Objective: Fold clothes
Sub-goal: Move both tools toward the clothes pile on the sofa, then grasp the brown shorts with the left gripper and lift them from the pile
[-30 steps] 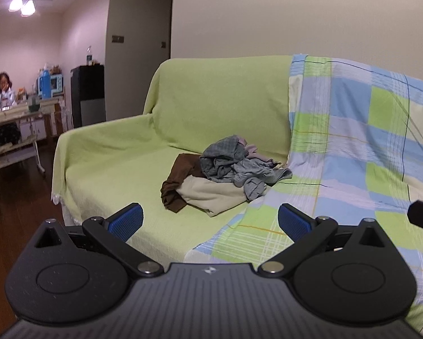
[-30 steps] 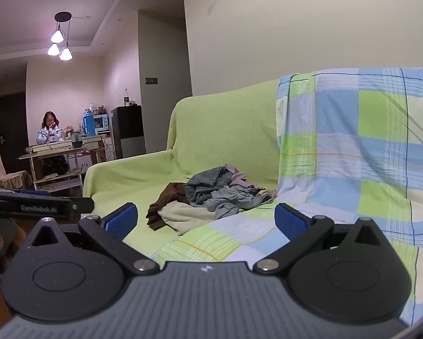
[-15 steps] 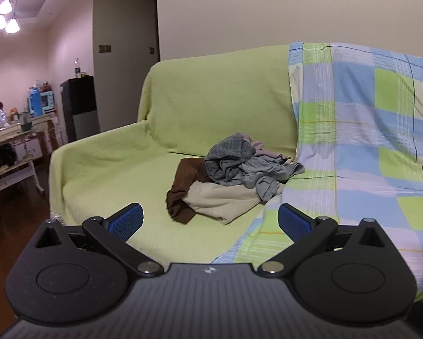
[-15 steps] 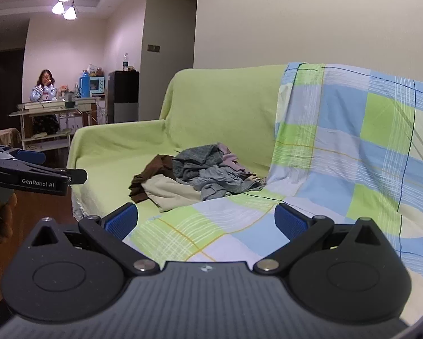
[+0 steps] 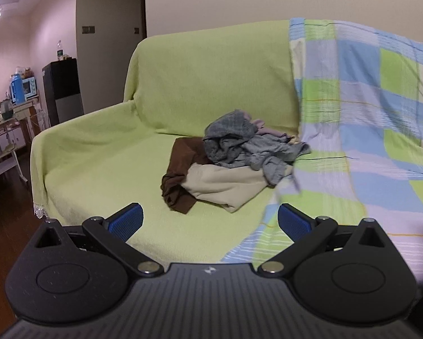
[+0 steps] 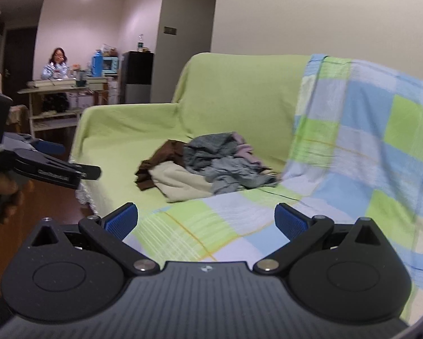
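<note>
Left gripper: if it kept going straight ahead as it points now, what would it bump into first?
Probably the clothes pile on the sofa, likely its beige piece. The left gripper is open and empty; depth is unclear.

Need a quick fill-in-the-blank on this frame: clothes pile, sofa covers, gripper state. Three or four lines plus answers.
1. The clothes pile lies on the sofa seat covered in plain ____ cloth.
2. The garment on top of the pile is ____ in colour.
3. The left gripper and the right gripper both have their jaws ____.
4. The checked blanket lies to the ____ of the pile in both views.

Answers: green; grey; open; right
</note>
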### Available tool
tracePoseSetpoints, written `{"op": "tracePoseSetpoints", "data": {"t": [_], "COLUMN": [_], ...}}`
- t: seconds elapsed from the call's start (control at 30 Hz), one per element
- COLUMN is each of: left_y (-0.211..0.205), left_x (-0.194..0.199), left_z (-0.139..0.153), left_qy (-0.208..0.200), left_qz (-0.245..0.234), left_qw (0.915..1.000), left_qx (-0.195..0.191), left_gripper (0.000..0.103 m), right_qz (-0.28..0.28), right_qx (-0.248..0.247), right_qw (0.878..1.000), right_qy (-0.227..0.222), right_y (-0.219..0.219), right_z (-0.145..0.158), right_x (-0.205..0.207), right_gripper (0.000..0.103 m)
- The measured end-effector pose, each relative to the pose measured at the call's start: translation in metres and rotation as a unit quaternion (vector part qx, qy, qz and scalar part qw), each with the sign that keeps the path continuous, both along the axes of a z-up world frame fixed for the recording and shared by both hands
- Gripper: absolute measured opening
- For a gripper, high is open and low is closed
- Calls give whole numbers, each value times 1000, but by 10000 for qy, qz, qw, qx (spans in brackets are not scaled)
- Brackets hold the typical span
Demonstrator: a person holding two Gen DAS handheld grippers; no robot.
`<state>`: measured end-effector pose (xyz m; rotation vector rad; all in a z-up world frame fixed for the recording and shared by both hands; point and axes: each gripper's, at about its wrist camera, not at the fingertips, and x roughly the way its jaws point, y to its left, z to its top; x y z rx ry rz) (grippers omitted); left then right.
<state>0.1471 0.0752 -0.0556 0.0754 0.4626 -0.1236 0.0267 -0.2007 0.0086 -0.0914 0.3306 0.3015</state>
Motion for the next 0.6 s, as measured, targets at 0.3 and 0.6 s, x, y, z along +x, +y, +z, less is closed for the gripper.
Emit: {"op": "tracePoseSetpoints", "data": {"t": [0.3,0.6], "left_y": [35,45], "left_x": [109,211], "left_z": [-24,-78], "left_qy": [25,203], "left_qz": [149,-130], "left_qw": [9999,9986], "left_qx": [74,465], "left_gripper": [99,84], "right_qz": [196,645], "right_qx": [-126,-78], "right_qw": [9997,9979], "right_qy": [-83,-83], "right_y": [15,38], "right_z": [-19,-42], "right_x": [76,208], "right_gripper": [102,102]}}
